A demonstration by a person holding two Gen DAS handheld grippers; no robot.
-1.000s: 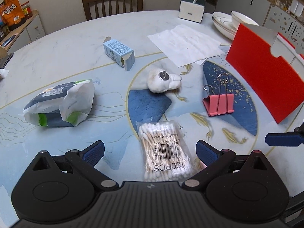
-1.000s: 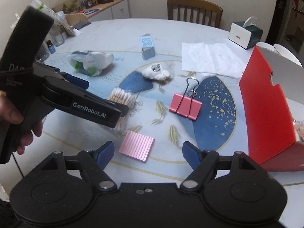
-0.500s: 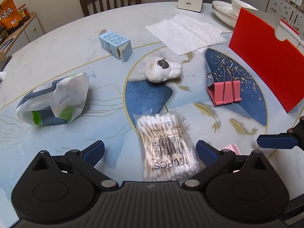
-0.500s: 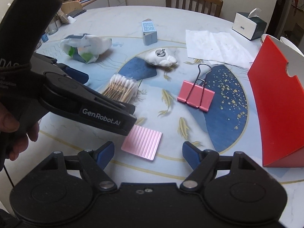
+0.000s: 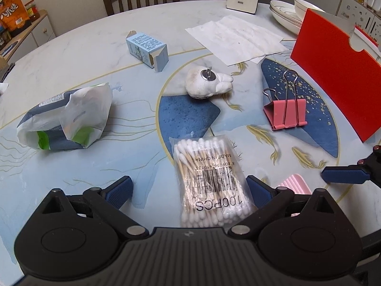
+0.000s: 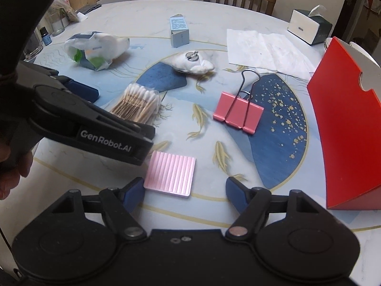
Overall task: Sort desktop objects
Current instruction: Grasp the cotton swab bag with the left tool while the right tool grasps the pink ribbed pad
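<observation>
cotton swabs between closing left tongs

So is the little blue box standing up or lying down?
Lying down. The little blue box rests on its long side on the table, with one end flap hanging open.

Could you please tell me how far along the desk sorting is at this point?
Nothing looks sorted yet. The left tongs are closing around the cotton swab pack, the right tongs around the pink ridged block; neither grips. The pink binder clip remains loose.
</observation>
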